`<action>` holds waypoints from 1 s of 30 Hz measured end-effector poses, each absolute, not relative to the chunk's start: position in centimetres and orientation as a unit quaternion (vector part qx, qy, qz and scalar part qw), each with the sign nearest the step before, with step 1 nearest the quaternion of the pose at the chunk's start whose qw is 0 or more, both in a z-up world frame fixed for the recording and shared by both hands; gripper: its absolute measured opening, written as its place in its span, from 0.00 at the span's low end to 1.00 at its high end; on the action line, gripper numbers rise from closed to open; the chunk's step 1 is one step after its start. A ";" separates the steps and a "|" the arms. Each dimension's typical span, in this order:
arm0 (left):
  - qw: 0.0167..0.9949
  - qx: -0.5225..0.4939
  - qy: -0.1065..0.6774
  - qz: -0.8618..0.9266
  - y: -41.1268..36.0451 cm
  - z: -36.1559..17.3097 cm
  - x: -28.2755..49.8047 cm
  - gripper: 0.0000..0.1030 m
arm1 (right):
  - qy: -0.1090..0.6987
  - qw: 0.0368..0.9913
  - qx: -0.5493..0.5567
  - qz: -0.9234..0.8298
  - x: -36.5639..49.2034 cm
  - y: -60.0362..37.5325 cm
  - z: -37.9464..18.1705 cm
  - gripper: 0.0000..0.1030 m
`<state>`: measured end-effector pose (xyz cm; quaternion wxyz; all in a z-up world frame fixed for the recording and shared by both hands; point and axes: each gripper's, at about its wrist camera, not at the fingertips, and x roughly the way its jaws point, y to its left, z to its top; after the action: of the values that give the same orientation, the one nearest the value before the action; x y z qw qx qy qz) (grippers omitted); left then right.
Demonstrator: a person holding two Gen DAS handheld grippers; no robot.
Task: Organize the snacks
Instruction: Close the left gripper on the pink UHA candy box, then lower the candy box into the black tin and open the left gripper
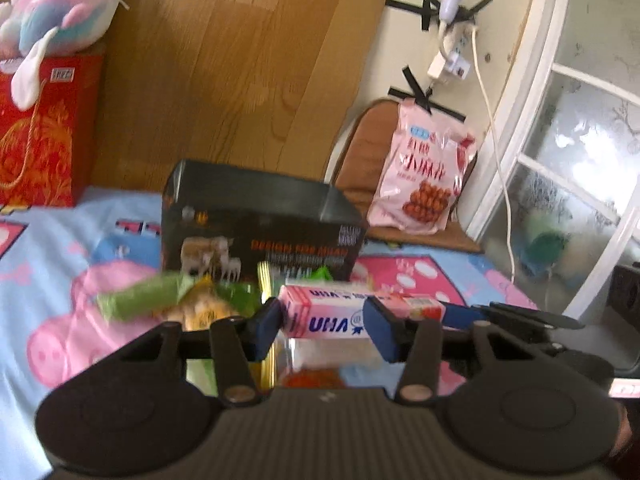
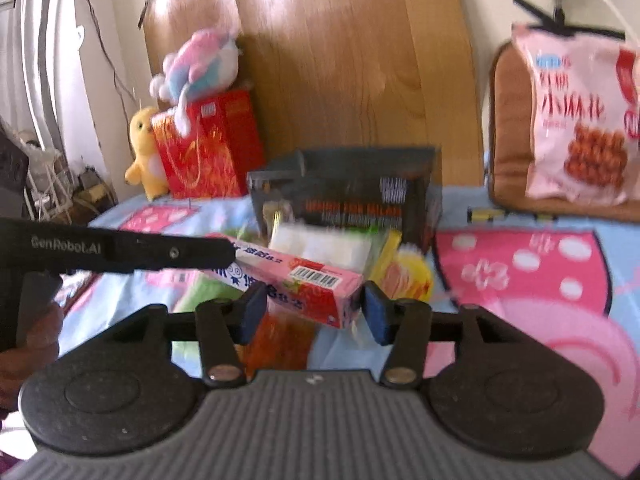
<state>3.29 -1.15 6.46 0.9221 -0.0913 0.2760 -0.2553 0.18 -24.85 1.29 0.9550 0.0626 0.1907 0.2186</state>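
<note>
A long pink snack box [image 1: 332, 314] is held between both grippers above a pile of snack packets [image 1: 192, 300] on the bed. My left gripper [image 1: 326, 326] is shut on one end of it. My right gripper [image 2: 314, 310] is shut on the other end [image 2: 316, 294], where a barcode shows. The left gripper's black arm [image 2: 120, 254] reaches in from the left of the right wrist view. Behind the pile stands an open black cardboard box [image 1: 256, 224], also in the right wrist view [image 2: 352, 196]. Green, yellow and orange packets [image 2: 360, 252] lie in front of it.
A pink bag of snacks [image 1: 424, 168] leans on a brown chair cushion [image 1: 364, 152] at the right. A red gift bag [image 1: 44, 132] with a plush fish [image 1: 64, 12] on top stands at the left by the wooden headboard [image 1: 224, 64]. The bedsheet [image 2: 540, 280] is blue and pink.
</note>
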 end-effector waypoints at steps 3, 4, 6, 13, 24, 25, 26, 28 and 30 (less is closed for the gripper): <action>0.929 -0.096 0.257 -0.250 -1.0 7.7 5.0 0.44 | 0.176 0.958 0.063 0.216 1.6 -24.8 2.5 0.53; 0.931 -0.098 0.251 -0.248 -1.0 8.0 5.5 0.45 | 0.169 0.960 0.057 0.215 2.2 -24.6 2.9 0.53; 0.934 -0.105 0.238 -0.244 -1.0 8.8 7.0 0.46 | 0.152 0.965 0.043 0.208 3.3 -24.2 3.6 0.53; 0.939 -0.121 0.233 -0.221 -1.8 8.9 13.0 0.47 | 0.138 0.970 0.036 0.198 8.9 -24.2 4.7 0.53; 0.948 -0.101 0.247 -0.173 -3.0 6.0 17.4 0.56 | 0.160 0.976 0.000 0.146 14.3 -22.7 3.8 0.69; 0.948 -0.105 0.244 -0.174 -2.7 6.2 17.1 0.60 | 0.156 0.978 0.000 0.139 14.1 -22.7 3.9 0.71; 0.949 -0.108 0.239 -0.174 -2.4 6.4 16.6 0.63 | 0.150 0.979 0.003 0.137 13.6 -22.9 4.1 0.71; 0.951 -0.117 0.228 -0.174 -1.5 6.9 15.0 0.65 | 0.141 0.980 0.017 0.137 12.5 -23.6 4.2 0.71; 0.947 -0.128 0.228 -0.190 -0.8 7.1 13.4 0.65 | 0.141 0.980 0.037 0.135 11.1 -24.6 3.9 0.73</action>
<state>13.40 -0.85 7.07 0.9465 -0.1277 0.2276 -0.1897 11.10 -24.55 3.93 0.9800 0.0369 0.1415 0.1348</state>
